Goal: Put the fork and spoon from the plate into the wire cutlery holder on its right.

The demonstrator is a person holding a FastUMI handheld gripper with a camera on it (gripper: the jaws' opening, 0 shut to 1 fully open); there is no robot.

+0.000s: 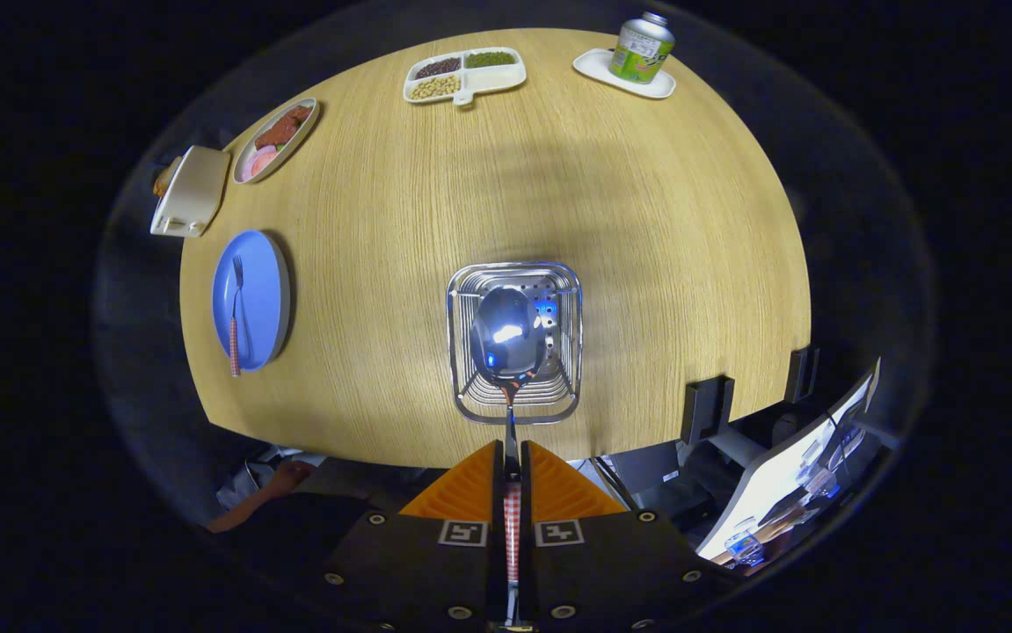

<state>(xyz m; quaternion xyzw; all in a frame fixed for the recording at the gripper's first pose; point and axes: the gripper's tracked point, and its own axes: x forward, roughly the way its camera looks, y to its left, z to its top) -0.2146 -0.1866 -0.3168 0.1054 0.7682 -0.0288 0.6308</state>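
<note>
One spoon (pixel 507 338), handle clamped between both fingers of the gripper (pixel 512 466), hangs bowl-down directly over the wire cutlery holder (pixel 558 404) just ahead; fork (pixel 235 321) lies lengthwise on the blue plate (pixel 264 290), left.

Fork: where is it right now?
In the gripper view the fork lies on the blue plate, off to the left of the wire cutlery holder. The gripper has its jaws shut on the spoon over that holder.
</note>
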